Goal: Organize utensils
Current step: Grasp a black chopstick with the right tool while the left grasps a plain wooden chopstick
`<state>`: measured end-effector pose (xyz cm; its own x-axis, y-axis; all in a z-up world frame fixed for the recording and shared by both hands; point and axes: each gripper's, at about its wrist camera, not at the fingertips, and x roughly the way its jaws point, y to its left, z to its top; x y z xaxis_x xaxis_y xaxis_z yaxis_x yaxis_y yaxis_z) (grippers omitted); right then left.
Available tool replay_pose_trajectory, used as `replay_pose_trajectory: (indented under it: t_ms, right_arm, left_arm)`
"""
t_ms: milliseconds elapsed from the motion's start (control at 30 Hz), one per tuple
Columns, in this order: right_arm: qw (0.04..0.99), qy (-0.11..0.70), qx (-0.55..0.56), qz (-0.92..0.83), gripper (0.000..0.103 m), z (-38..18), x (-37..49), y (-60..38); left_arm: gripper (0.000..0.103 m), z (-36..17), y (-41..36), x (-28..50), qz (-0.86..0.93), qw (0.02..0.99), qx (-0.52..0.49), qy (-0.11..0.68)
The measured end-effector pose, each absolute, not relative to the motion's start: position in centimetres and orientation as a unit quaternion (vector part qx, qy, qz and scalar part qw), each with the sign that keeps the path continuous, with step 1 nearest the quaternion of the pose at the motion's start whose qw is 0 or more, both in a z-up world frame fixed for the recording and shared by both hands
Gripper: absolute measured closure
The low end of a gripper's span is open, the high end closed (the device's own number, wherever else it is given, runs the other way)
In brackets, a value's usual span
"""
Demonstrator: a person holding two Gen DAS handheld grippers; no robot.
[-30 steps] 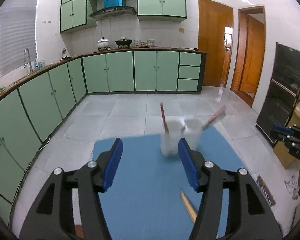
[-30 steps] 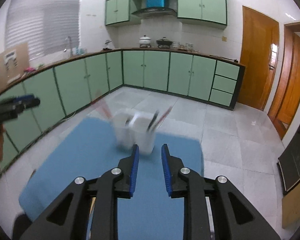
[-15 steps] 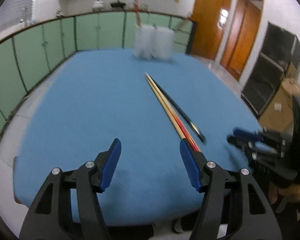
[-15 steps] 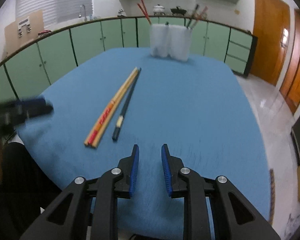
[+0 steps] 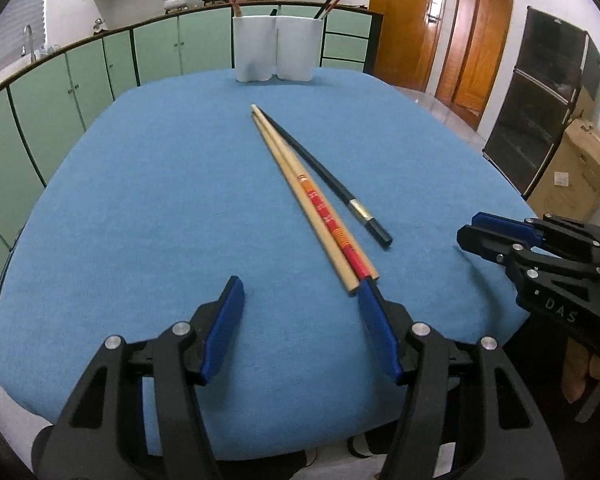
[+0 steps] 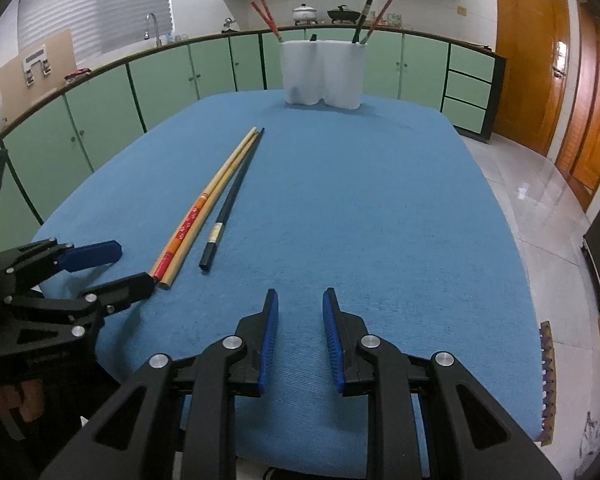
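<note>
Green kitchen cabinets [image 5: 156,52] are curving around a table [image 5: 148,208] covered in blue cloth, where three chopsticks are lying loose near the middle. Two are pale wood [image 5: 300,196] with red and orange printing toward their thick ends, lying side by side and touching; a black chopstick [image 5: 328,178] with a light band near its thick end is resting just beside them, its thin tip meeting theirs on the far side and its thick end fanning slightly away on the near side. At the far edge of the table a white two-cup holder [image 5: 278,54] is standing upright, with red chopsticks [image 6: 266,18] leaning out of its left cup and a dark one and a reddish one [image 6: 370,20] leaning out of its right cup. Closer in, the left gripper [image 5: 302,300] is hanging low over the cloth with its blue-padded jaws spread wide and nothing between them; its right finger [image 5: 376,332] is sitting just at the thick ends of the wooden pair, though whether it is touching them cannot be told. Off to the right, well apart from the chopsticks, the right gripper [image 6: 300,308] is hovering over bare cloth with its jaws drawn close but still parted by a narrow gap, gripping nothing. Beyond the table, a pot [image 6: 305,14] and a dark pan [image 6: 342,14] are sitting on the counter, wooden doors [image 6: 532,56] are standing to the right, and a cardboard box [image 5: 576,172] is resting on the floor.
</note>
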<state>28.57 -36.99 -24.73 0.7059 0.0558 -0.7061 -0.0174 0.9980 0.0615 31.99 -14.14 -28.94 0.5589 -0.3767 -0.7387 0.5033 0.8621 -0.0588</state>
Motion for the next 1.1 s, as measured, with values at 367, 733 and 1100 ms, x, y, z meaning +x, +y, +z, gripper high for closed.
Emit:
replay_pose_trajectory:
  t_ms: [367, 733, 1100]
  right_arm:
    - [0.926, 0.372, -0.016, 0.057, 0.079, -25.4, 29.0, -33.3]
    - [0.926, 0.374, -0.01, 0.056, 0.077, -25.4, 29.0, -33.6]
    - [0.929, 0.36, -0.023, 0.08, 0.076, -25.6, 30.0, -31.8]
  left_arm:
    - [0.044, -28.6, -12.3, 33.0, -0.244, 0.879, 0.062, 0.406]
    - [0.043, -28.9, -14.2, 32.9, -0.246, 0.877, 0.068, 0.406]
    - [0.044, -28.9, -13.3, 33.4, -0.229, 0.887, 0.072, 0.395]
